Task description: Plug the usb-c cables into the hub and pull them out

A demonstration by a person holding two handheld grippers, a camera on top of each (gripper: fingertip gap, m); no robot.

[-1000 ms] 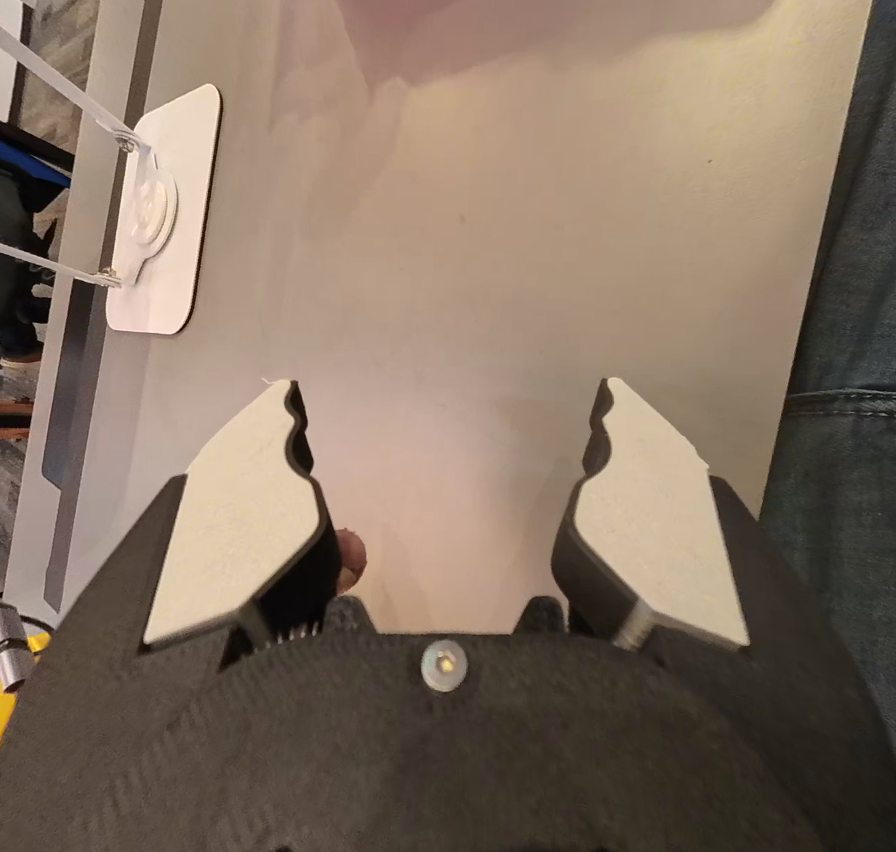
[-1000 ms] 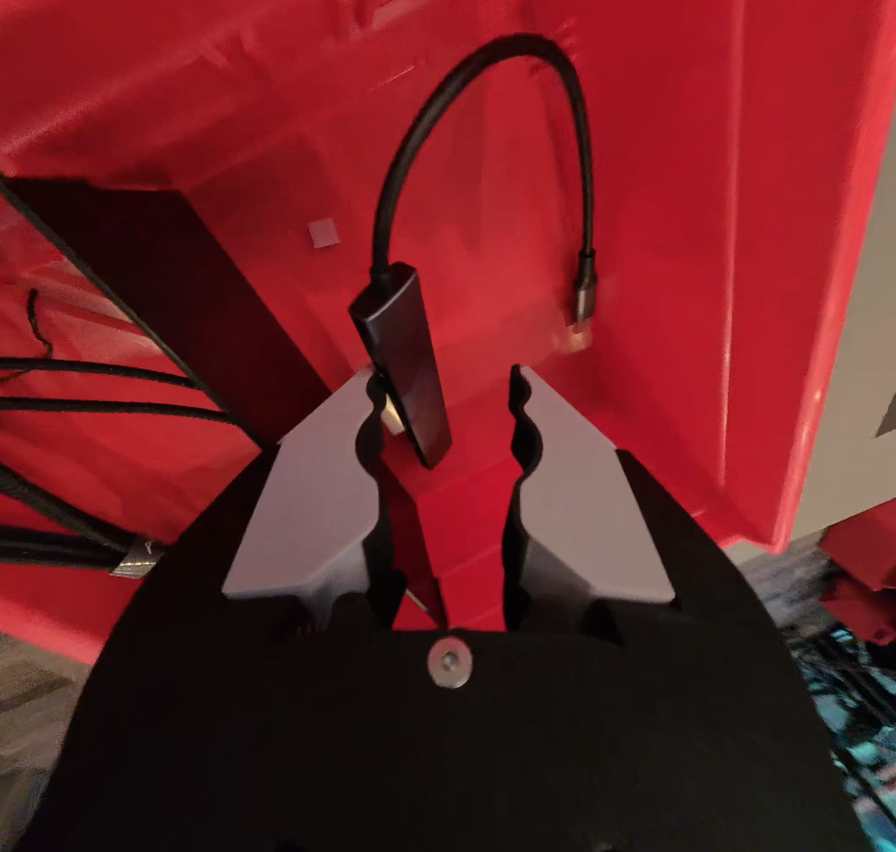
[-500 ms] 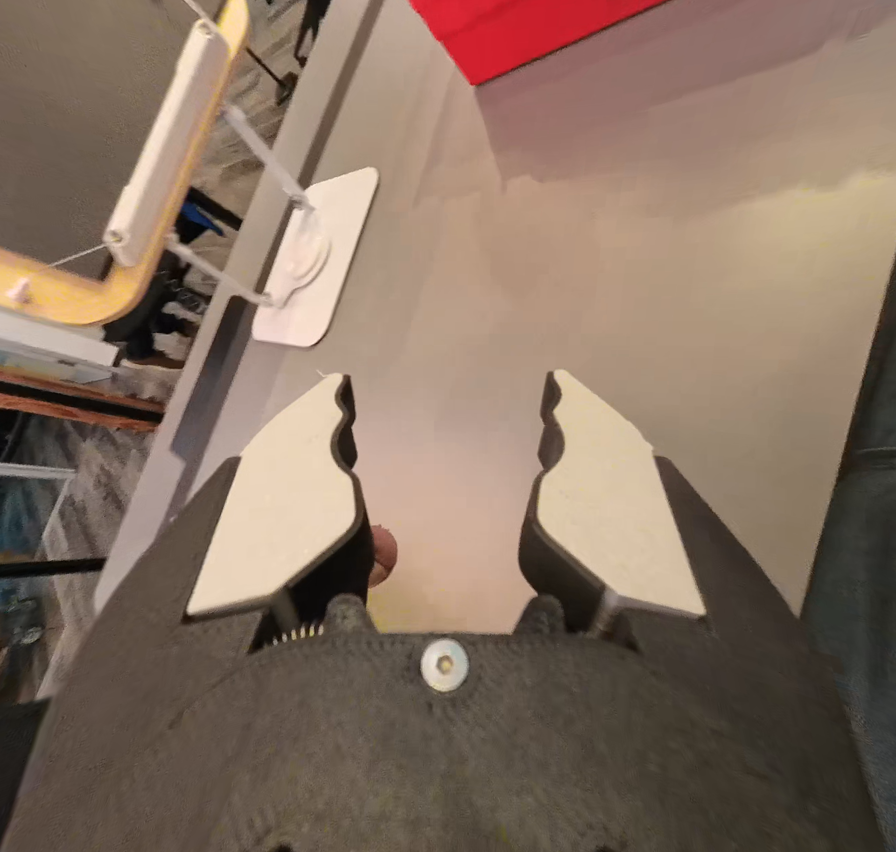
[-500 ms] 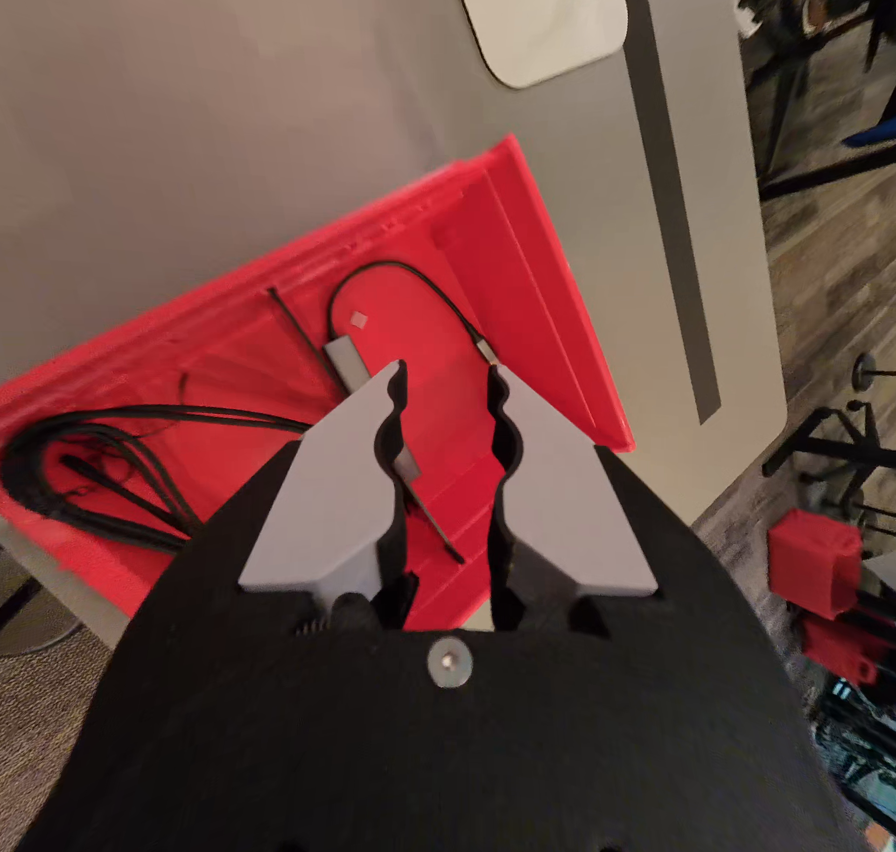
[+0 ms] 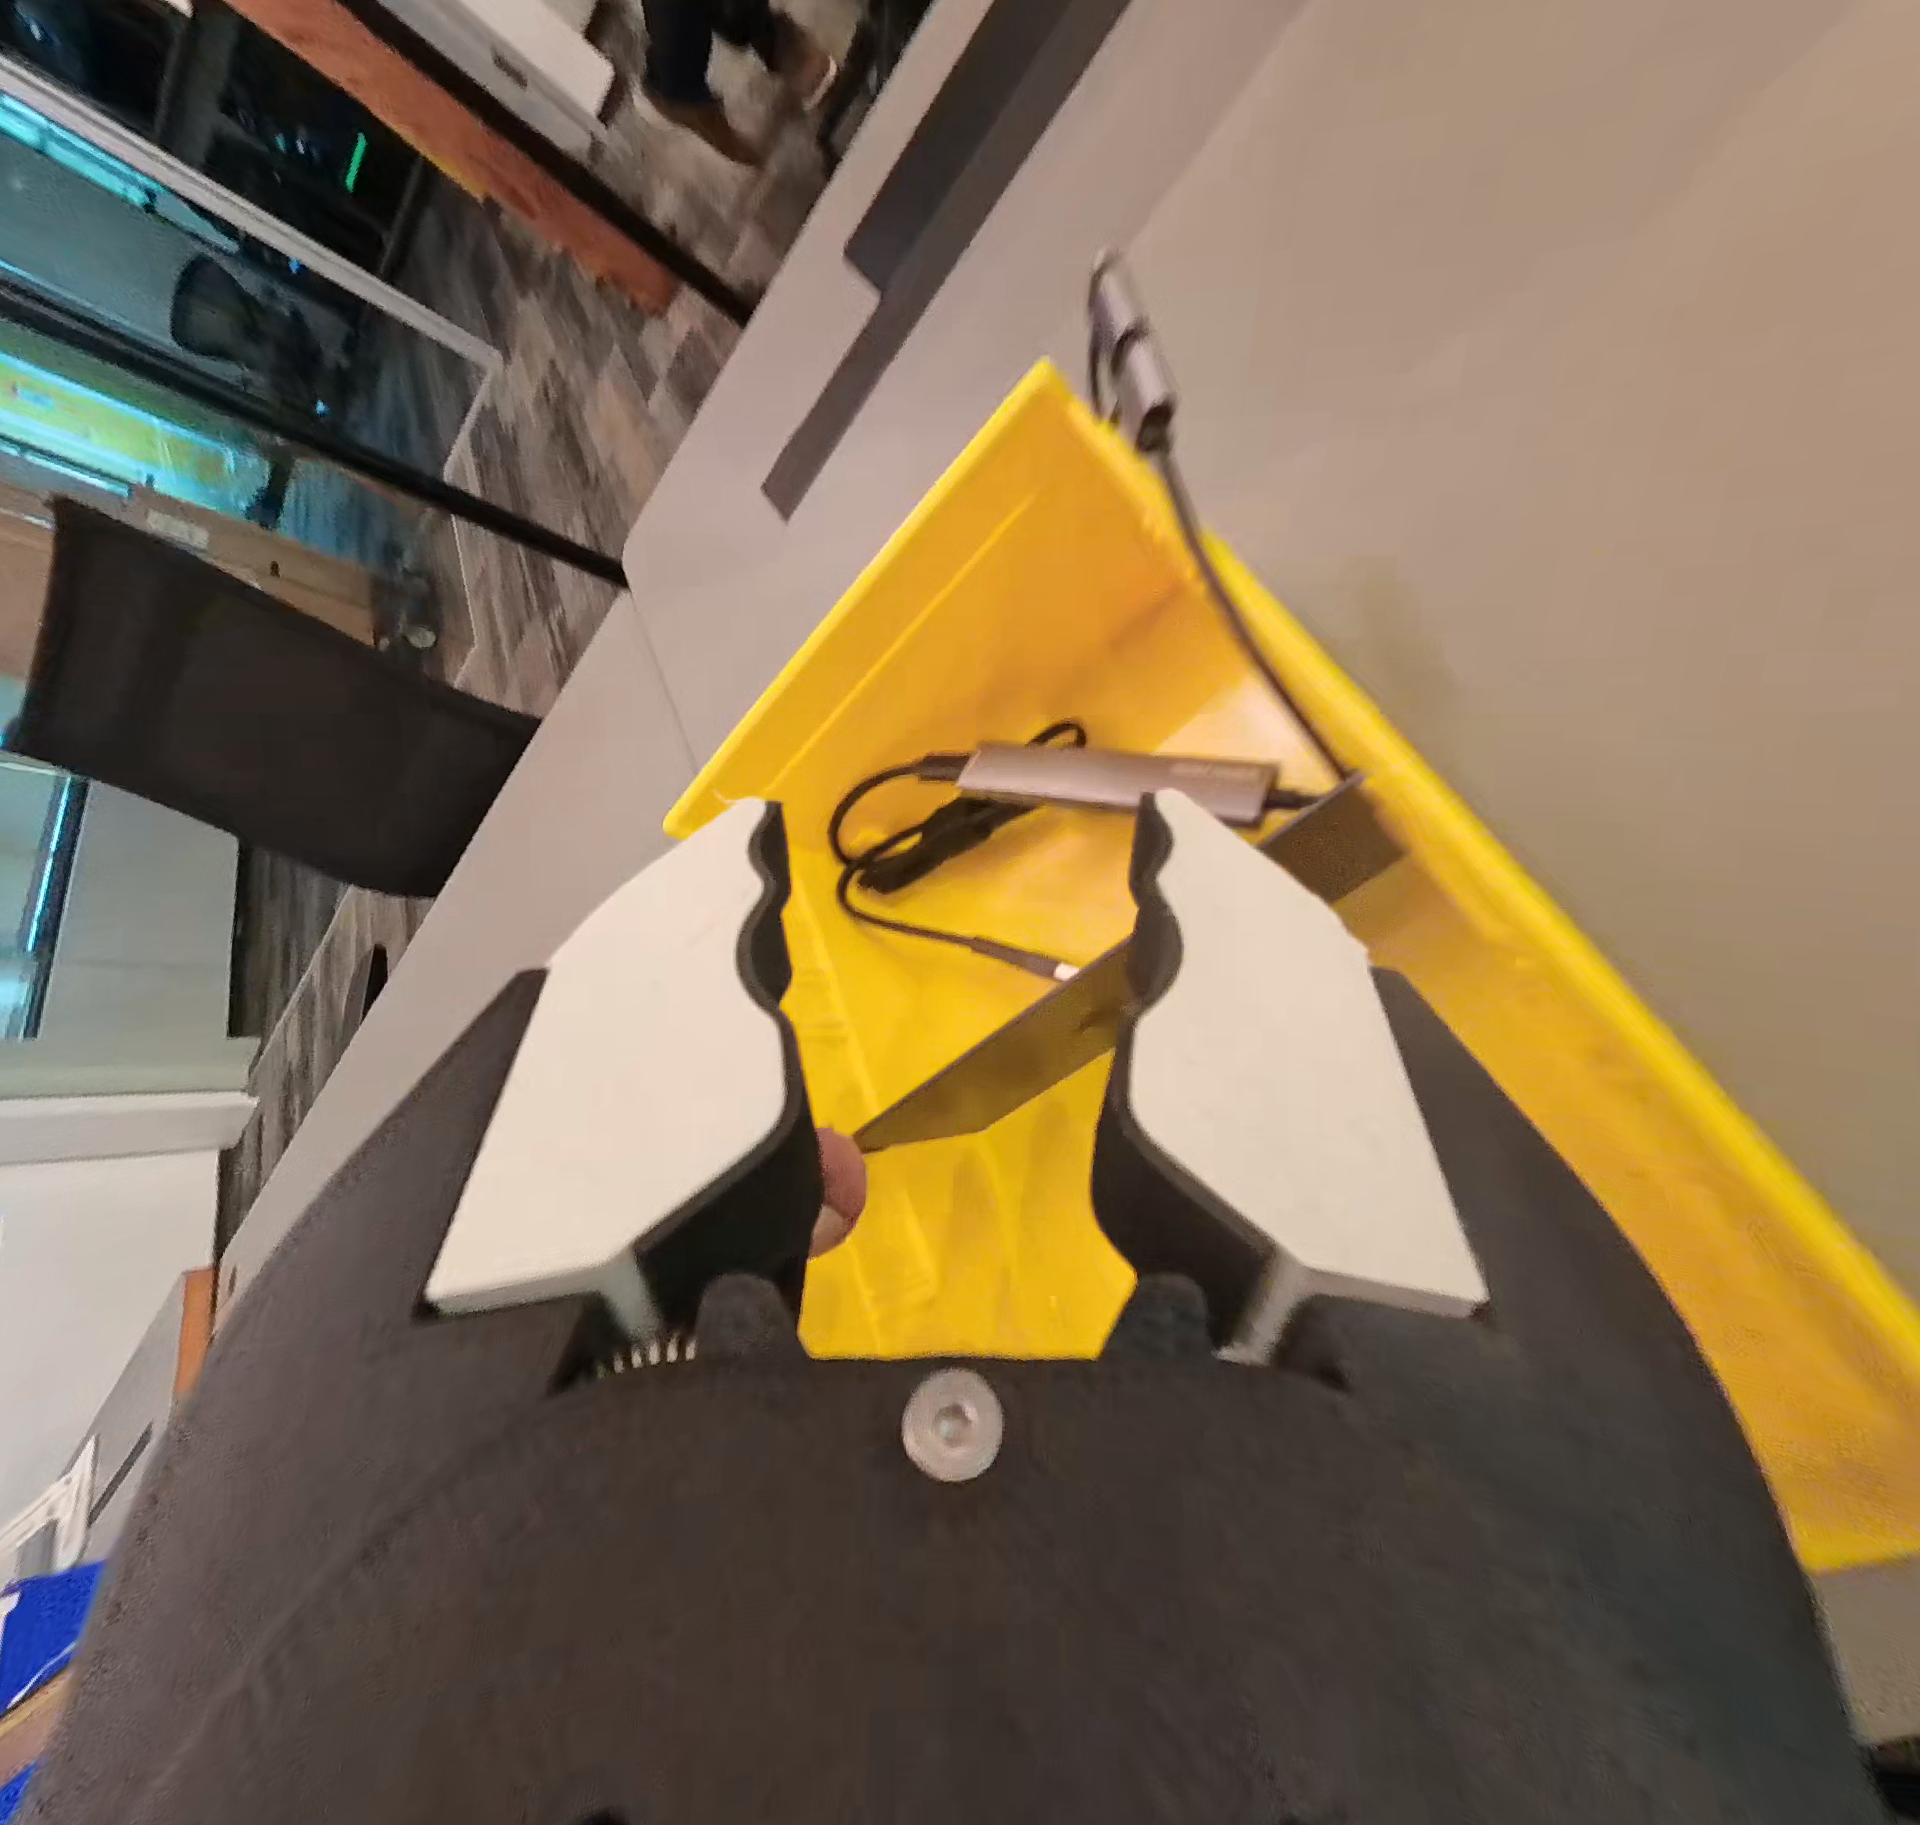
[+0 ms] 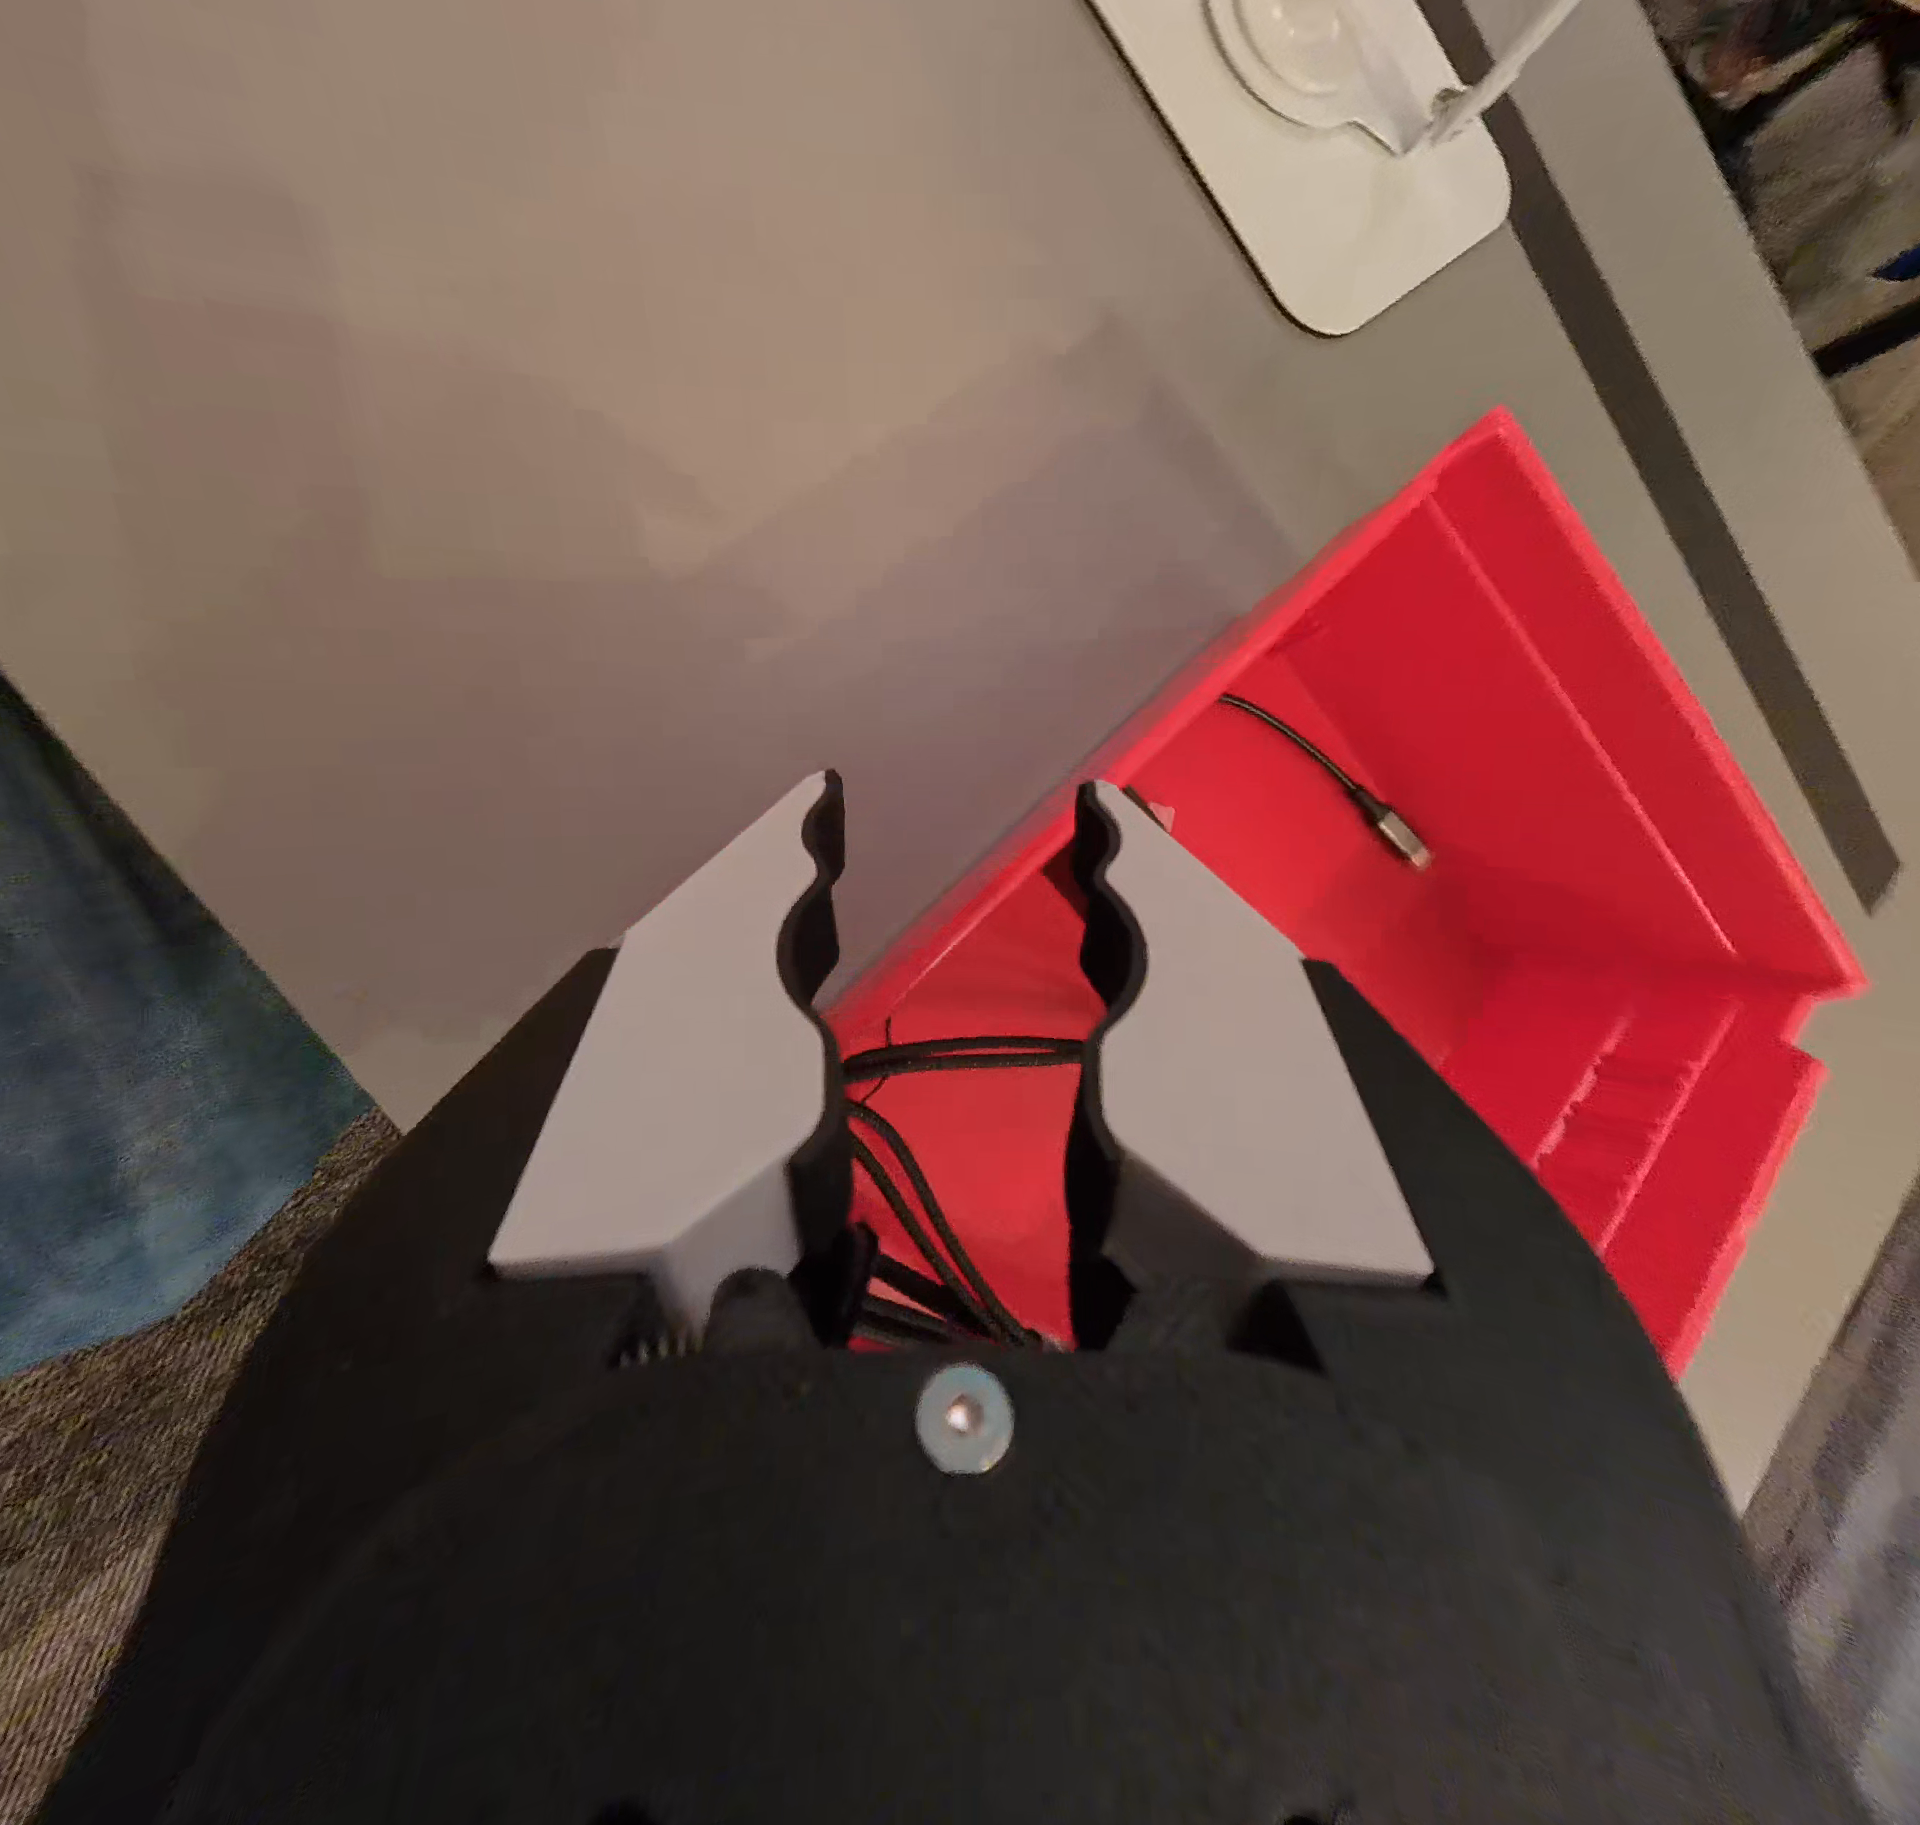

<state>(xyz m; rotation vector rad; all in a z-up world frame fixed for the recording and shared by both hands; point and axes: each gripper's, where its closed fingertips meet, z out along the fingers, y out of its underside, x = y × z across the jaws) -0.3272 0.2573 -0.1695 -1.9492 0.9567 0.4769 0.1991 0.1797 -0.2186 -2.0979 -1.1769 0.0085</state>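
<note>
In the left wrist view a grey hub (image 5: 1122, 776) lies in a yellow bin (image 5: 1558, 1100) with a black cable (image 5: 914, 850) coiled beside it; a cable plug (image 5: 1044, 967) lies on the bin floor. My left gripper (image 5: 956, 819) is open and empty above the bin. In the right wrist view a red bin (image 6: 1507, 819) holds a bundle of black cables (image 6: 935, 1152) and a cable end with a metal plug (image 6: 1397, 835). My right gripper (image 6: 956, 799) is open and empty above the red bin's near end; no hub shows there.
Both bins rest on a grey table (image 6: 520, 373). A white stand base (image 6: 1330, 113) sits at the table's far edge. A dark divider (image 5: 1018, 1058) stands in the yellow bin. Another cable with a connector (image 5: 1138, 373) hangs over the yellow bin's far wall. A person's blue-clad leg (image 6: 114, 1048) is at left. My right fingertips sit around 55 cm from my left ones. The grey hub (image 5: 1122, 776) is about 10 cm from my left fingertips.
My left gripper swung from bare table over to the yellow bin. My right gripper pulled back and up from the hub in the red bin; the hub is now out of sight behind the gripper.
</note>
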